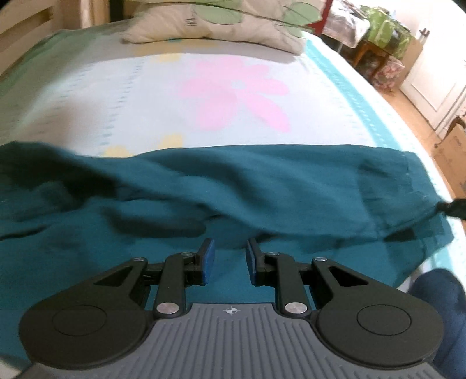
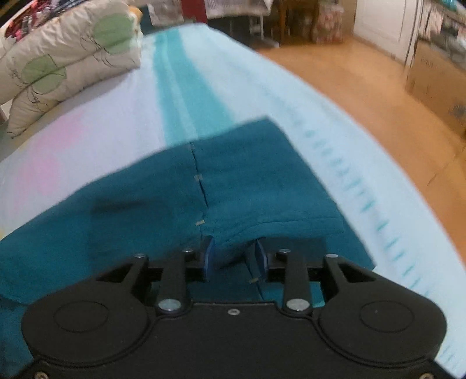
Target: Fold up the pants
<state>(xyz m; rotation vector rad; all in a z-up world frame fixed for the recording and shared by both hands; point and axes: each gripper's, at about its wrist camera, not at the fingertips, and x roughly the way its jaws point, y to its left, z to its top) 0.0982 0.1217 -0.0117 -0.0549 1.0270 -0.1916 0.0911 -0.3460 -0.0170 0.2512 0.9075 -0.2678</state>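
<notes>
Teal pants point(image 1: 233, 186) lie across the near part of the bed, one layer folded over another. My left gripper point(image 1: 228, 250) is open just above the fabric with nothing between its blue pads. In the left wrist view the right gripper's black tip point(image 1: 454, 208) pinches the pants' raised edge at the far right. In the right wrist view the pants point(image 2: 247, 180) show a seam and a hem; my right gripper point(image 2: 233, 252) has a bunch of the hem between its blue pads and holds it lifted.
The bed sheet point(image 1: 145, 96) is pale with a pink flower and a teal stripe point(image 2: 189, 96). A leaf-print pillow point(image 1: 209, 26) lies at the far end. The bed's right edge drops to a wooden floor point(image 2: 364, 87) with a cardboard box point(image 2: 437, 84).
</notes>
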